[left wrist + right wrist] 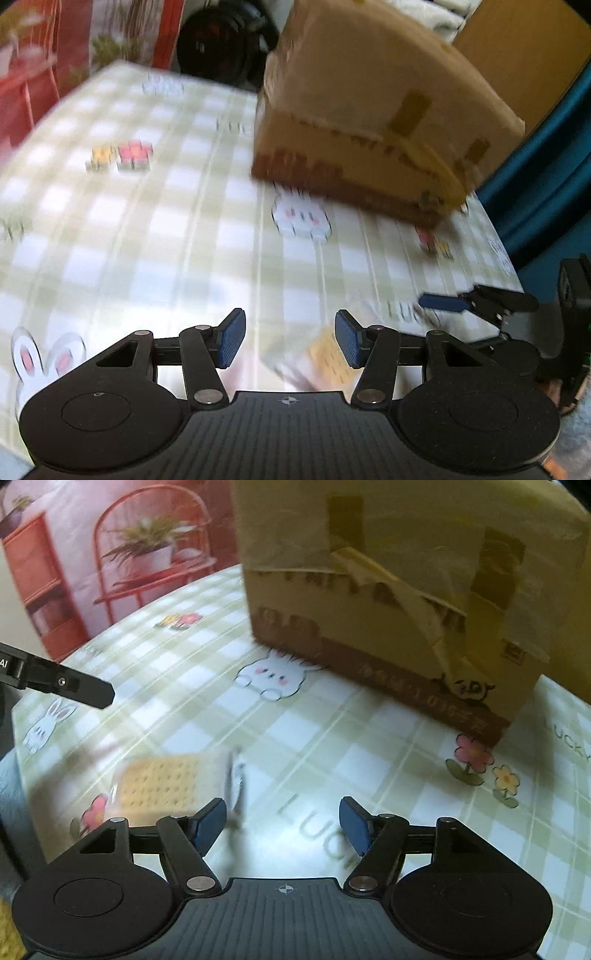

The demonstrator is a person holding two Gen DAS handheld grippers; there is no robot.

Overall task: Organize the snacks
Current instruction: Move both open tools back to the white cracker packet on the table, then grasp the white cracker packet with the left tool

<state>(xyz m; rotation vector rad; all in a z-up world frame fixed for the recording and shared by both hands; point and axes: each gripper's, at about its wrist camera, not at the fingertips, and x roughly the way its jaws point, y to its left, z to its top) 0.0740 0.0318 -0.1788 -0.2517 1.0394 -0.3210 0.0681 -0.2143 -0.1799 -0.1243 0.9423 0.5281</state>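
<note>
My right gripper [282, 825] stood spread and empty, the wrapped cracker packet [173, 788] lying loose beside its left finger. My left gripper [290, 341], also spread, hovered over that packet, probably to carry it toward the cardboard box [388, 602].

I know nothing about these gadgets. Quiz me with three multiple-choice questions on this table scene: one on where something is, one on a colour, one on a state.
1. Where is the cracker packet relative to the cardboard box?
A. Inside it
B. On the tablecloth, apart from it
C. On top of it

2. What colour are the gripper pads?
A. Blue
B. Red
C. White

3. How is the right gripper?
A. Clamped on the packet
B. Open and empty
C. Clamped on the box

Answers:
1 B: cloth shows between packet and box.
2 A: both pads are blue.
3 B: only cloth shows between the pads.
</note>
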